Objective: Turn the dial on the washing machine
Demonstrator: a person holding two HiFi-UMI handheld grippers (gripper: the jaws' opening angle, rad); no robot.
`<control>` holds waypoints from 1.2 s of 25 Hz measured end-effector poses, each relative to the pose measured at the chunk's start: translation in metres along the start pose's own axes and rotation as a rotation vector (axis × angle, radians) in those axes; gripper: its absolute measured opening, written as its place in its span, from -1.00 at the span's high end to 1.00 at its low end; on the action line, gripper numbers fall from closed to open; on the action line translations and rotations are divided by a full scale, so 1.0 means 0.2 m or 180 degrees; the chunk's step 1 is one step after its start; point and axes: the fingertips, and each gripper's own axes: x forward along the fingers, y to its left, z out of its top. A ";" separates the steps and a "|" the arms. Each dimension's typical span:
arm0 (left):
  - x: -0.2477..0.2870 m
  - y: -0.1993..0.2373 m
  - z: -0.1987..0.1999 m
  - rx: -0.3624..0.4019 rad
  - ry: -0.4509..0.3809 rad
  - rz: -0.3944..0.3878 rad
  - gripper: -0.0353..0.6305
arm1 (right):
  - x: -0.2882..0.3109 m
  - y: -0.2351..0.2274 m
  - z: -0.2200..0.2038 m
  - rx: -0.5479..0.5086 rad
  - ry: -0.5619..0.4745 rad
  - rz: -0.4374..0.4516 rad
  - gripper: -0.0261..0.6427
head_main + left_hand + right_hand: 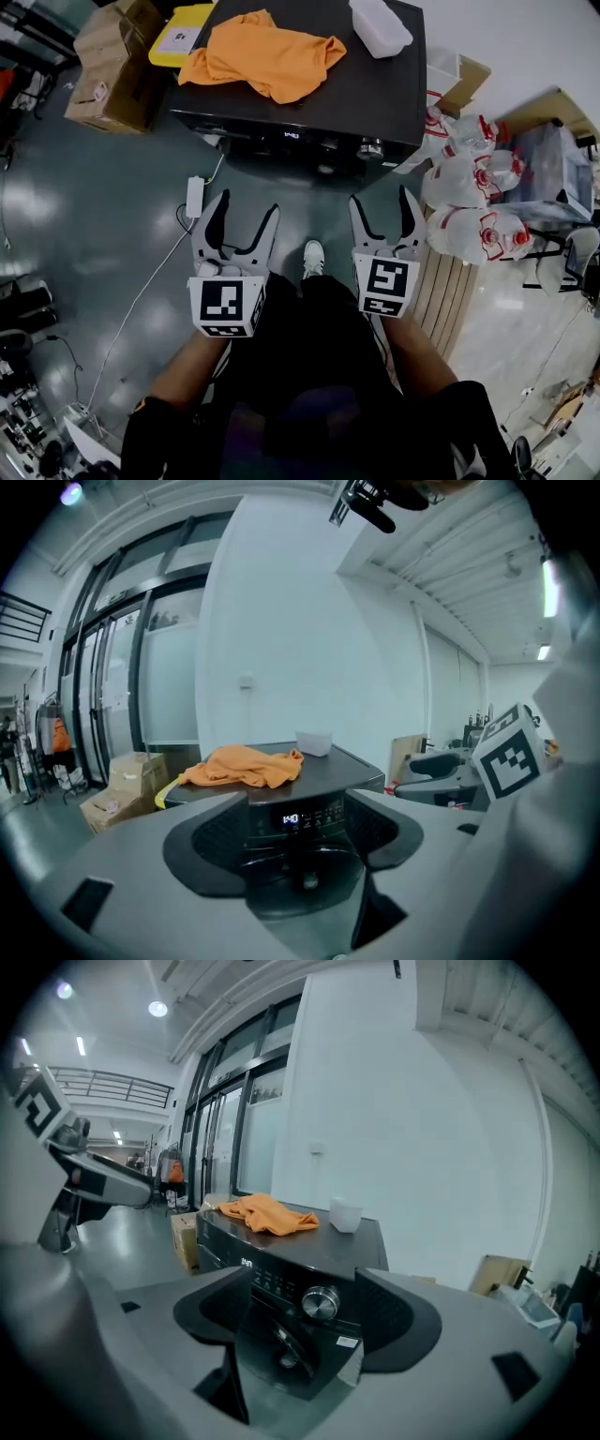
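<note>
A black washing machine [309, 89] stands ahead of me, its silver dial [372, 147] at the right end of the front panel. My left gripper [246, 208] and right gripper [382, 199] hover side by side in front of it, both open and empty, clear of the machine. In the right gripper view the dial [320, 1303] shows between the spread jaws of the right gripper [309, 1326], still some way off. In the left gripper view the lit display [291, 818] sits between the jaws of the left gripper [295, 846]; the dial is hidden there.
An orange cloth [262, 54] and a white tub [380, 26] lie on the machine's top. Cardboard boxes [112, 66] stand to its left, white and red bottles [473, 178] to its right. A power strip [195, 197] with cable lies on the floor by my shoe [313, 258].
</note>
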 end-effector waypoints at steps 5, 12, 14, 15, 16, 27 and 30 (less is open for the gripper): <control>0.10 -0.02 -0.02 0.0107 -0.0002 -0.0043 -0.01 | 0.11 -0.05 -0.10 -0.0067 0.0154 -0.0112 -0.11; 0.30 0.01 -0.14 0.0195 0.0161 -0.0143 -0.01 | 0.34 -0.09 -0.21 -0.0092 0.0370 -0.0258 -0.11; 0.36 0.04 -0.17 0.0213 0.0215 -0.0184 -0.01 | 0.40 -0.10 -0.25 -0.0036 0.0454 -0.0305 -0.11; 0.39 0.05 -0.19 0.0226 0.0236 -0.0201 -0.01 | 0.44 -0.10 -0.27 -0.0010 0.0493 -0.0323 -0.11; 0.42 0.07 -0.21 0.0231 0.0259 -0.0209 -0.01 | 0.48 -0.10 -0.29 0.0006 0.0533 -0.0337 -0.11; 0.55 0.21 -0.39 0.0191 0.0541 -0.0239 -0.01 | 0.71 -0.16 -0.44 0.0201 0.0744 -0.0554 -0.11; 0.57 0.21 -0.41 0.0177 0.0575 -0.0287 -0.01 | 0.73 -0.17 -0.46 0.0233 0.0783 -0.0589 -0.10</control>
